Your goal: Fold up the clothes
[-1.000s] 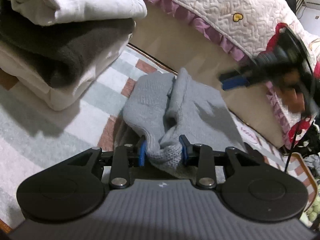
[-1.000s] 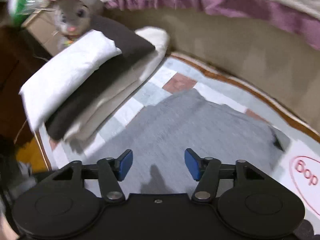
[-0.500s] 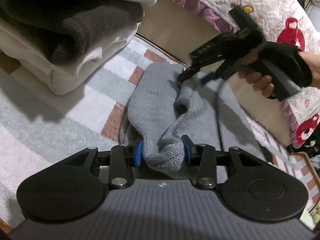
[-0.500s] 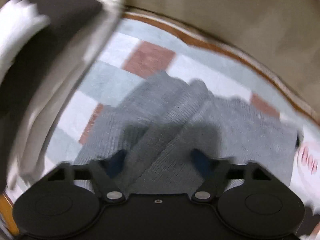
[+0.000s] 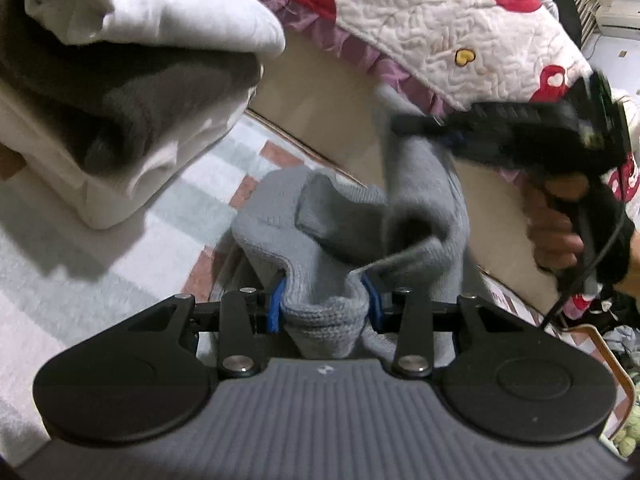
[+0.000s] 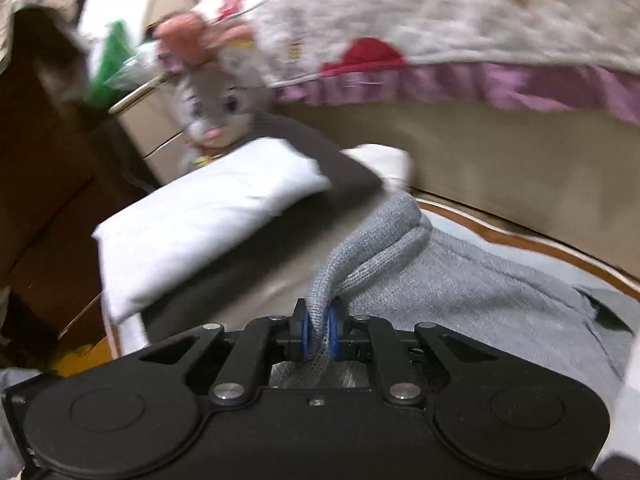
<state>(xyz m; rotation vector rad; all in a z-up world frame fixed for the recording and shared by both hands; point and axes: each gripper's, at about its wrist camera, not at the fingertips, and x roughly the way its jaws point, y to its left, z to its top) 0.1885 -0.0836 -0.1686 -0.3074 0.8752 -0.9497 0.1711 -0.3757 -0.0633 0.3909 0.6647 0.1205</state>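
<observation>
Sweater (image 5: 352,216) edges in both grippers, seemingly.

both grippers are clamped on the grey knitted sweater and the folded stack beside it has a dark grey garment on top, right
Not quite. Both the left gripper and the right gripper are clamped on the grey knitted sweater, but the folded stack beside it has a white garment on top; the dark grey garment lies under it. The left wrist view shows this most clearly.

A home bedroom: quilted bedspread (image 5: 460,12), stuffed toy (image 6: 212,116), patterned rug (image 5: 120,248), stacked folded laundry (image 5: 120,72).
</observation>
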